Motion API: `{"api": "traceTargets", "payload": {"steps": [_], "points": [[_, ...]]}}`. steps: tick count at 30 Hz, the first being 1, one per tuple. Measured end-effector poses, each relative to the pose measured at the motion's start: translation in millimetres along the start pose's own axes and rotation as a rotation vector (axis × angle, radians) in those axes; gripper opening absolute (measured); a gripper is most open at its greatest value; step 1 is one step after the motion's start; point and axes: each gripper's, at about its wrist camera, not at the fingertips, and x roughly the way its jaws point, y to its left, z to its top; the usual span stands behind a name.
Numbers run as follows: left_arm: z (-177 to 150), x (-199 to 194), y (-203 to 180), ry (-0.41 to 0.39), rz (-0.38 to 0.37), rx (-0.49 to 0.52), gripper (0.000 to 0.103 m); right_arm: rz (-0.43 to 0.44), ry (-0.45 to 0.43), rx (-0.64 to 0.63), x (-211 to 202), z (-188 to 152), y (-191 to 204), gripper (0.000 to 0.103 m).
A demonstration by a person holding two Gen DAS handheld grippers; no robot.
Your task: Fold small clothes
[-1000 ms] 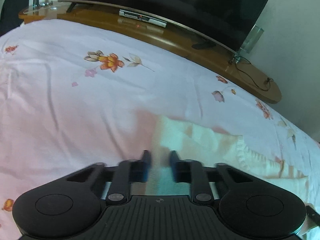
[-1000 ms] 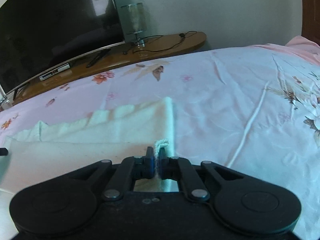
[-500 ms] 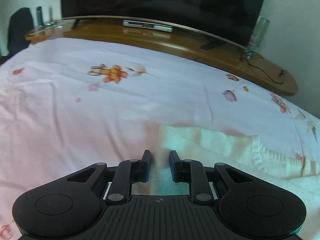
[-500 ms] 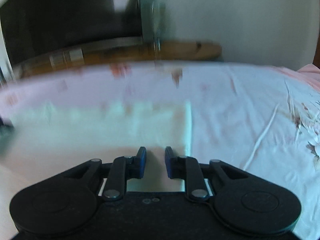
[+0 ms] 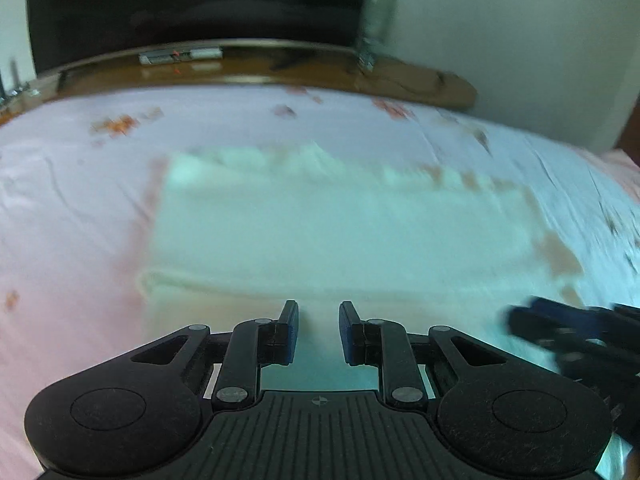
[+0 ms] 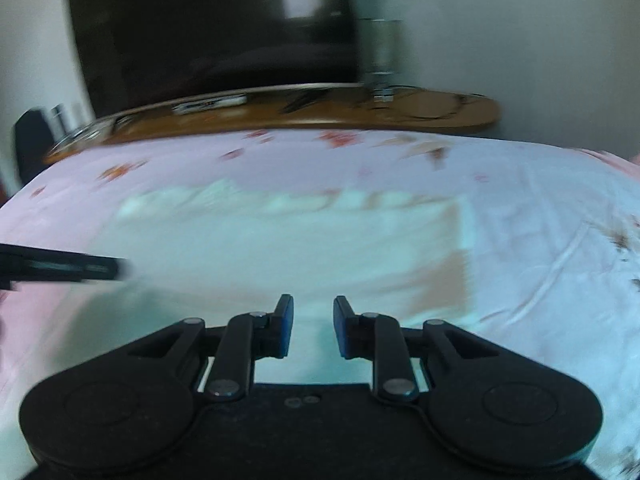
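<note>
Pale cream garment (image 5: 340, 232), folded into a wide rectangle, lying flat on the pink floral bedsheet (image 5: 72, 200), long side running left to right. Scalloped or frilly edge along the far side, though too blurred to say more about it. Near edge folded over in a soft roll on the left-hand side.

Left gripper (image 5: 318, 330) hanging over the near edge of the garment, roughly at its middle, jaws spread apart with nothing between them, only cloth showing through the gap. Not clear whether the fingertips touch the fabric or just float above it. Right gripper (image 5: 576, 336) poking in from the right edge of the left wrist view as a dark smear, over the garment's near right corner.

Same story from the right wrist: right gripper (image 6: 313, 330) spread wide, pinching nothing, pointed across the near part of the garment (image 6: 288, 248), whose right edge sits a bit to the right of the fingers. Left gripper (image 6: 76, 269) visible as a dark bar coming in from the left, over the garment's left side.

Behind the bed: curved wooden TV stand (image 6: 320, 114) with a big dark TV (image 6: 216, 32) on it, a set-top box (image 5: 180, 56), and a glass lamp (image 6: 382, 64) at the right end. Lots of motion blur in both views.
</note>
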Motion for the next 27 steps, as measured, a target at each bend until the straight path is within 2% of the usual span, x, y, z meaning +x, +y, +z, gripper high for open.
{"api": "traceTargets", "payload": {"steps": [3,5,7,12,15,17,20,23,25,27], "points": [[-19.0,-1.9,-4.3,-0.002,0.029,0.003,0.021,0.026,0.024,-0.031,-0.1,-10.6,20.7,0.021],[-28.2,-8.4,0.8,-0.019,0.04,0.02,0.021,-0.001,0.059,-0.072,2.7,-19.5,25.1,0.021],[-32.2,-14.8,10.9,-0.017,0.055,0.005,0.021,-0.05,0.084,-0.076,3.2,-29.4,15.5,0.021],[-47.1,-32.6,41.7,-0.024,0.116,-0.018,0.021,-0.173,0.065,-0.037,-18.7,-47.4,-20.4,0.021],[-59.5,-42.7,50.8,-0.027,0.145,-0.018,0.021,-0.203,0.071,0.022,-33.8,-59.2,-42.4,0.021],[-64.7,-49.6,54.7,-0.023,0.152,-0.039,0.021,-0.211,0.073,0.012,-39.7,-65.1,-43.3,0.021],[-70.7,-67.1,59.0,-0.024,0.143,-0.107,0.021,-0.207,0.076,0.026,-45.4,-68.1,-47.1,0.021],[-80.1,-89.9,48.4,-0.048,0.126,-0.077,0.021,-0.185,0.052,0.058,-61.3,-67.6,-49.2,0.023],[-89.0,-99.1,34.7,-0.039,0.104,-0.041,0.021,-0.125,0.043,0.045,-74.8,-69.7,-40.7,0.024],[-100.5,-101.8,20.2,-0.006,0.05,-0.023,0.021,-0.046,0.057,0.027,-83.9,-76.9,-23.3,0.024]]}}
